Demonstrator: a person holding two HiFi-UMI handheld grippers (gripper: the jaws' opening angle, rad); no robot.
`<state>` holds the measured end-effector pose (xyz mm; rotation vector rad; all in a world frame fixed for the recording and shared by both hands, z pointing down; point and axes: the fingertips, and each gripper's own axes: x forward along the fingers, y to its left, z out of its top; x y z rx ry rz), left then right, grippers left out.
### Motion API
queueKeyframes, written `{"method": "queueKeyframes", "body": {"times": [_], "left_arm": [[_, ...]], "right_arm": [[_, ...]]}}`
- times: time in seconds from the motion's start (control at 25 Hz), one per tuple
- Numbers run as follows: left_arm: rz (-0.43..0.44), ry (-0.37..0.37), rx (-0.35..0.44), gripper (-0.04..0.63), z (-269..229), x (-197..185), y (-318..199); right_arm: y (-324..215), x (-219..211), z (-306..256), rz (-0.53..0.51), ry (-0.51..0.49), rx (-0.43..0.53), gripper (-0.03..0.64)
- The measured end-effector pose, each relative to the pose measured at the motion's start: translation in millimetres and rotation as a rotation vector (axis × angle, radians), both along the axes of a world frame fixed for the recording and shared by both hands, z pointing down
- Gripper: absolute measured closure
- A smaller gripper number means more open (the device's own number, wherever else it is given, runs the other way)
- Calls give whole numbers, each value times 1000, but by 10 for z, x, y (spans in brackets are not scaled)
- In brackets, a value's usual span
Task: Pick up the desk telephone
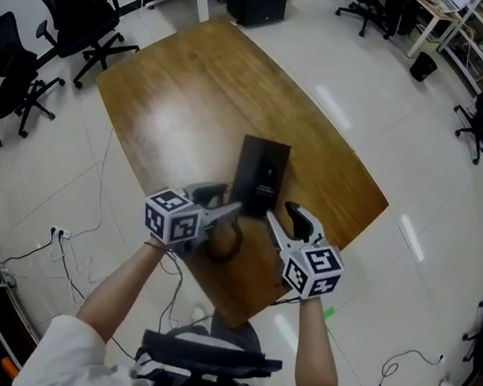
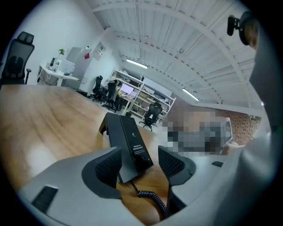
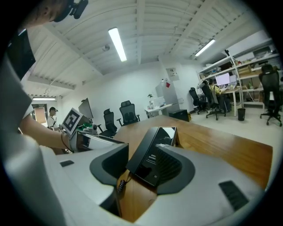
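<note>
- Coiled cord (image 2: 152, 199) is trailing off the near table edge.
- Left gripper (image 2: 139, 161) and right gripper (image 3: 140, 167) are both gaping wide, each straddling the near end of the desk telephone (image 1: 262, 174).
- Telephone is lying on the wooden table (image 1: 194, 83). Judging this the approach step: next calls for clamping, then lifting.

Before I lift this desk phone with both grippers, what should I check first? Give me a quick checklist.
1. Left gripper open: ok, jaws apart around the near end of the desk telephone.
2. Right gripper open: ok, jaws apart at that same end.
3. Grip closed on the telephone: not ok, neither gripper is shut on it.
4. Coiled cord clear of the jaws: not ok, it trails between the left jaws.
5. Telephone resting on the table: ok.
6. Cord's far end free: cannot tell.
</note>
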<state>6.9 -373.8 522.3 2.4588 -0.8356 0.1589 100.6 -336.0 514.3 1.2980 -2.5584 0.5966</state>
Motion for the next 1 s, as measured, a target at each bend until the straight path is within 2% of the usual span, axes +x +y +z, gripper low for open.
{"method": "queueKeyframes", "body": {"times": [0.08,0.16,0.2,0.24,0.28,0.4,0.44,0.64,0.8,0.92,1.0], "left_arm": [[4,13,-36,341,111,3,-114],[14,38,-84,341,228,4,-245],[22,54,-115,323,287,9,-311],[31,70,-146,278,344,17,-372],[40,83,-172,262,393,26,-426],[73,109,-222,262,505,66,-554],[90,108,-232,262,543,89,-586],[180,122,-266,265,614,189,-666],[214,143,-279,268,596,270,-689],[248,121,-271,277,604,362,-684],[267,89,-257,314,625,417,-688]], "right_arm": [[-91,47,112,-3,-23,-34,420],[-209,87,220,-4,-86,-89,420],[-275,105,279,-6,-135,-128,390],[-342,126,341,-9,-187,-170,359],[-410,150,403,-10,-230,-206,354],[-601,189,569,-29,-281,-279,354],[-660,185,618,-43,-291,-300,331],[-883,108,760,-101,-332,-366,318],[-920,15,786,-153,-359,-387,319],[-958,-33,786,-180,-379,-400,319],[-993,-71,790,-202,-383,-410,319]]}}
